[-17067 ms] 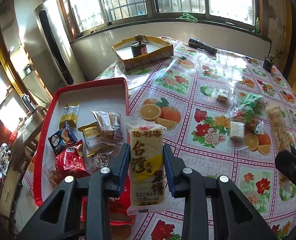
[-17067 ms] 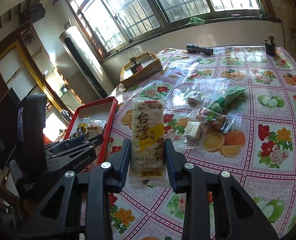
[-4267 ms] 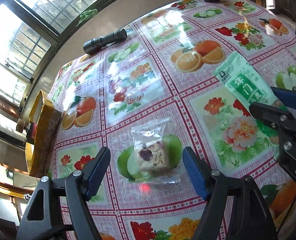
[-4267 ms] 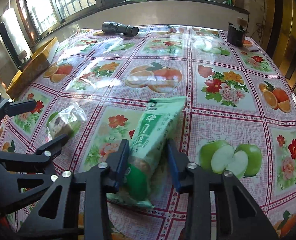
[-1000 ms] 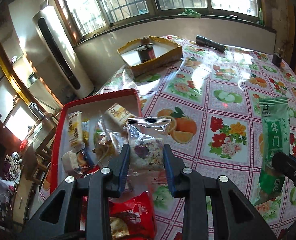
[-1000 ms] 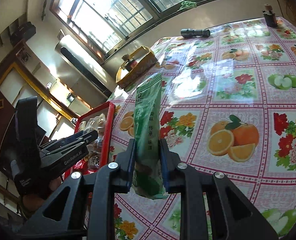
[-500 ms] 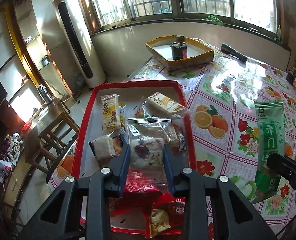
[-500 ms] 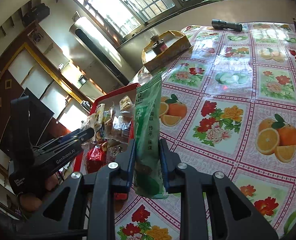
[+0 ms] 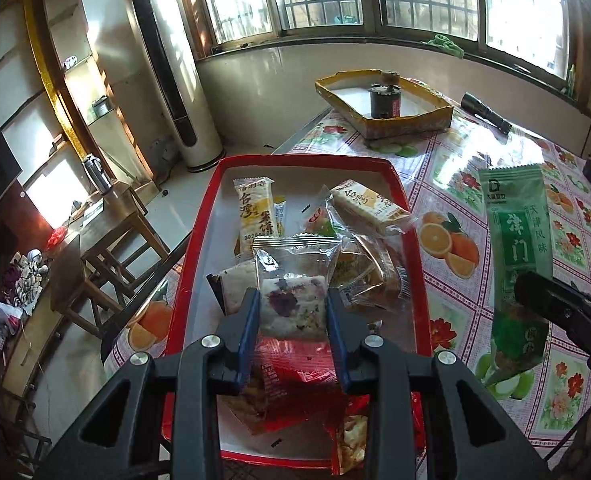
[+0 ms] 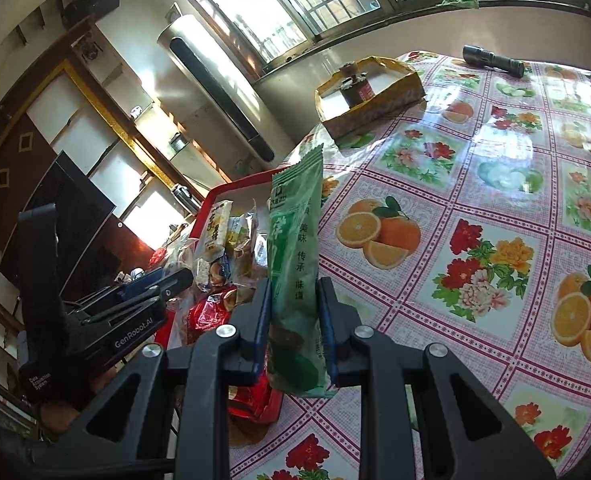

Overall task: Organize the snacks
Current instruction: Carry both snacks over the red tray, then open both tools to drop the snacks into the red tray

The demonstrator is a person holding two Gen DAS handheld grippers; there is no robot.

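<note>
Nearly done: red tray [image 9: 199,248] already piled with snacks, left gripper [image 9: 293,312] clamped on clear-wrapped cake [image 9: 291,300] above it, right gripper [image 10: 293,312] clamped on green packet [image 10: 295,264] just right of tray, bench [image 10: 475,208] otherwise snack-free.

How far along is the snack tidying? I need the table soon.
Mostly done: the red tray already holds a pile of wrapped snacks. In hand: the left tool grips a clear-wrapped flower cake over the tray, and the right tool grips a green snack packet beside it. Left: dropping both in.
</note>
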